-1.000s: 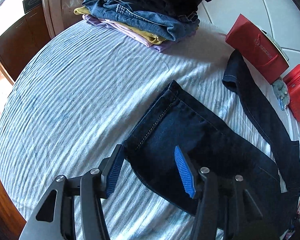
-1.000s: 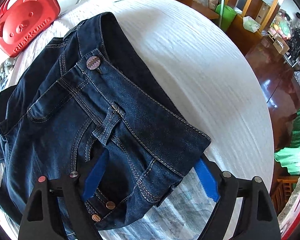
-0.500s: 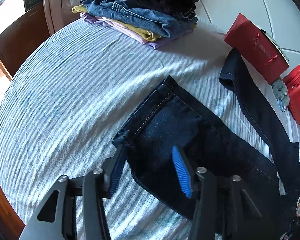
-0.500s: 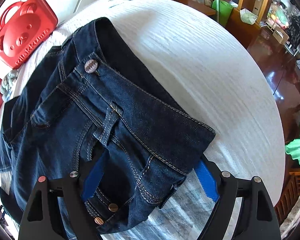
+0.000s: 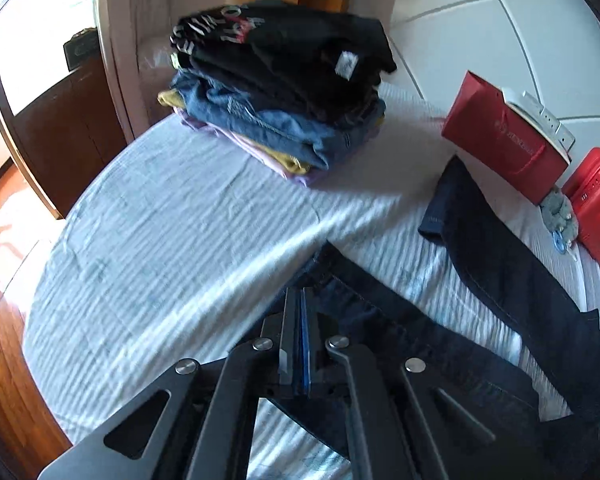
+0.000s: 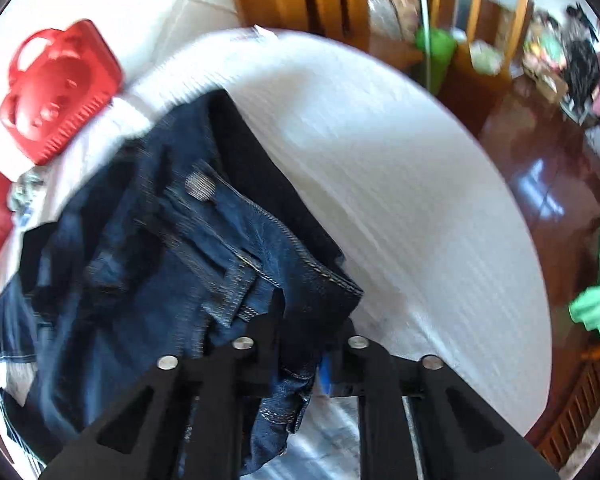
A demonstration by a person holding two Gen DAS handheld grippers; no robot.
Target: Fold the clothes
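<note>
Left gripper [image 5: 300, 300] fingers clamp jeans [image 5: 420, 344] hem; only right view shows right gripper [image 6: 300, 344] fingers closing on waistband.

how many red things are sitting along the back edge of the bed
2. A red paper bag leans against the tiled wall beyond the jeans leg; a red plastic case stands right beside it. More could lie outside the frame.

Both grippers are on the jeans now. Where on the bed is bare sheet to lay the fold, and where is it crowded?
Bare sheet lies between the clothes stack and the jeans, and right of the waistband. Crowded: the wall edge, with red bag and red case.
</note>
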